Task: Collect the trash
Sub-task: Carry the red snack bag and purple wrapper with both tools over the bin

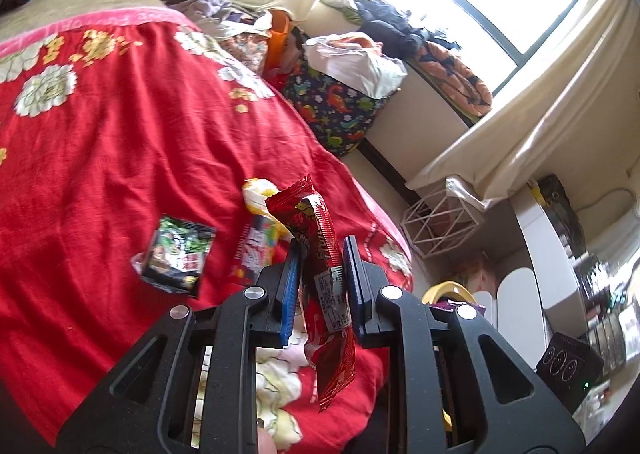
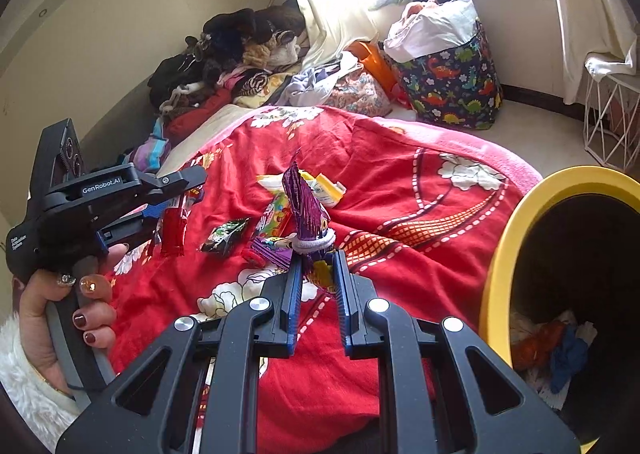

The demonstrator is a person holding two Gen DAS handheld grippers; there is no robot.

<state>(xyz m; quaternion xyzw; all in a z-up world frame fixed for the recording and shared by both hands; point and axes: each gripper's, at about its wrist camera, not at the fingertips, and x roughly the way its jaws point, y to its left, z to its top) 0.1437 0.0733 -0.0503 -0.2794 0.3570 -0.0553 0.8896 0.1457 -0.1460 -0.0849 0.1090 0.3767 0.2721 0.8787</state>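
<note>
Left gripper (image 1: pixel 322 266) clamps a red wrapper (image 1: pixel 320 254); right gripper (image 2: pixel 316 274) clamps a purple wrapper (image 2: pixel 306 209); both clear of the bed (image 2: pixel 400 189). Bin (image 2: pixel 516 234) beside the bed holds scraps; three wrappers left, e.g. black packet (image 1: pixel 176 256).

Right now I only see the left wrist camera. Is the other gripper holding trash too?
Observer: Yes, the right gripper pinches a purple wrapper.
Operator: Is anything around that wrapper?
Observer: A white hair tie loops it.
Operator: Where's the bin?
Observer: A yellow-rimmed bin stands right of the bed, with trash inside.
</note>
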